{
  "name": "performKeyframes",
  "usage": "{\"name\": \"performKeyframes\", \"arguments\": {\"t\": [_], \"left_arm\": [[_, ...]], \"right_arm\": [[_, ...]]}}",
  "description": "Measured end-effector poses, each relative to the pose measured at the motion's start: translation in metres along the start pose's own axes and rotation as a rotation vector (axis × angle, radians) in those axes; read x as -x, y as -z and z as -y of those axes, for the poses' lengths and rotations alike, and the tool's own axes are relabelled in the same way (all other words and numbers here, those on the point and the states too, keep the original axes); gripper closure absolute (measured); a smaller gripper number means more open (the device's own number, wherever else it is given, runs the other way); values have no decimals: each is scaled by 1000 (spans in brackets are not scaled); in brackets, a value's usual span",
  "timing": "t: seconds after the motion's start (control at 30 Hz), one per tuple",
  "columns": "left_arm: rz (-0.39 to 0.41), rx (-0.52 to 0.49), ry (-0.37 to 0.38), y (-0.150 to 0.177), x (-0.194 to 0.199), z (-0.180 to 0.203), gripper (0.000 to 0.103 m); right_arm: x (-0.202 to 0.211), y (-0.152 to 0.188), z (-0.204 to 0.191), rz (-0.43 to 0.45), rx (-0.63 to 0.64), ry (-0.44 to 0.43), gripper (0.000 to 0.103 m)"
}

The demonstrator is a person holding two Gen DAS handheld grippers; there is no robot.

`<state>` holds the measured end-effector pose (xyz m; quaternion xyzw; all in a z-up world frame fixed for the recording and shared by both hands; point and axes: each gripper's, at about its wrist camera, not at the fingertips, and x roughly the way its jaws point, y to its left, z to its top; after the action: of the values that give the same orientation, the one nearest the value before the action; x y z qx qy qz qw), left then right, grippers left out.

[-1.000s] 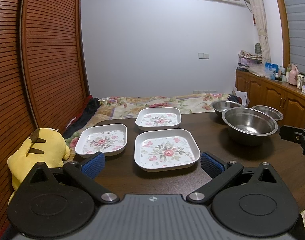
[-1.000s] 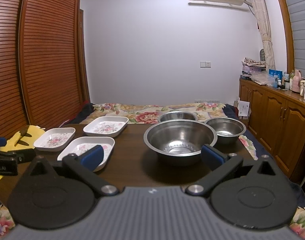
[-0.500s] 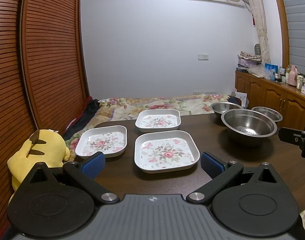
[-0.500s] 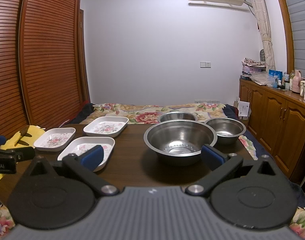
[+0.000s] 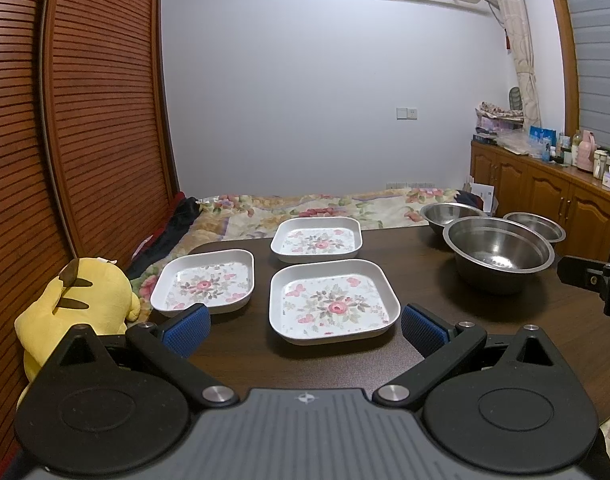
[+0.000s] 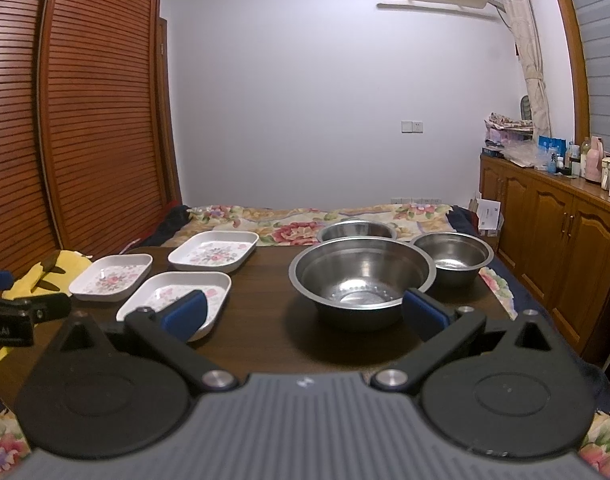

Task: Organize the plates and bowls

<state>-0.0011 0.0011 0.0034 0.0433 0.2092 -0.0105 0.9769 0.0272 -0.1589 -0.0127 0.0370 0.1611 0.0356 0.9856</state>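
- Plates: three white square plates with pink floral print sit on the dark wooden desk [image 5: 241,364], each apart from the others. The nearest floral plate [image 5: 332,301] lies straight ahead of the left gripper [image 5: 305,326], the left floral plate [image 5: 206,281] sits toward the desk's left edge, and the far floral plate [image 5: 317,239] lies near the far edge.
- Bowls: three round stainless steel bowls stand grouped on the right part of the desk. The large steel bowl [image 6: 362,278] is nearest the right gripper [image 6: 304,311]; the far steel bowl [image 6: 357,231] sits behind it, partly hidden by its rim, and the right steel bowl [image 6: 452,257] stands just beside it toward the desk's right edge.
- Left gripper: its jaws stand wide apart, holding nothing, with the blue pads [image 5: 186,325] flanking the nearest floral plate in the left wrist view without touching it.
- Right gripper: its jaws are likewise spread wide and empty, the blue pads framing the large steel bowl in the right wrist view.
- Surroundings: a yellow plush toy [image 5: 75,300] sits off the desk's left side, beside the brown slatted wardrobe doors [image 5: 65,120]. A bed with a floral cover [image 5: 325,206] lies beyond the desk.
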Motion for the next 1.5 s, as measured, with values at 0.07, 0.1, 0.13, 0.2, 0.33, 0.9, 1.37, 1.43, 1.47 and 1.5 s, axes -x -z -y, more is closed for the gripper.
{"name": "performKeyframes", "arguments": {"t": [0.07,0.1,0.13,0.2,0.33,0.9,1.37,1.43,1.47,1.5], "left_arm": [[-3,1,0,1,0,0,0],[-5,1,1,1,0,0,0],[-7,1,1,2,0,0,0],[-9,2,1,2,-1,0,0],[-12,2,2,3,-2,0,0],[-94,34,34,23,-34,-9,0],[-173,7,34,32,-76,-34,0],[-179,-3,31,32,-80,-37,0],[-183,-9,29,32,-82,-39,0],[-184,-13,27,32,-84,-42,0]], "right_arm": [[-1,0,0,-2,3,1,0],[-1,0,-1,-2,4,1,0],[-2,0,-1,-4,4,2,0],[-2,1,-1,-6,4,2,0],[-3,0,-1,-7,5,1,0],[-19,14,-1,-45,14,-12,0],[-71,11,-29,-92,88,-136,0],[-79,10,-35,-99,97,-151,0],[-84,9,-37,-106,99,-160,0],[-87,9,-40,-111,100,-171,0]]}}
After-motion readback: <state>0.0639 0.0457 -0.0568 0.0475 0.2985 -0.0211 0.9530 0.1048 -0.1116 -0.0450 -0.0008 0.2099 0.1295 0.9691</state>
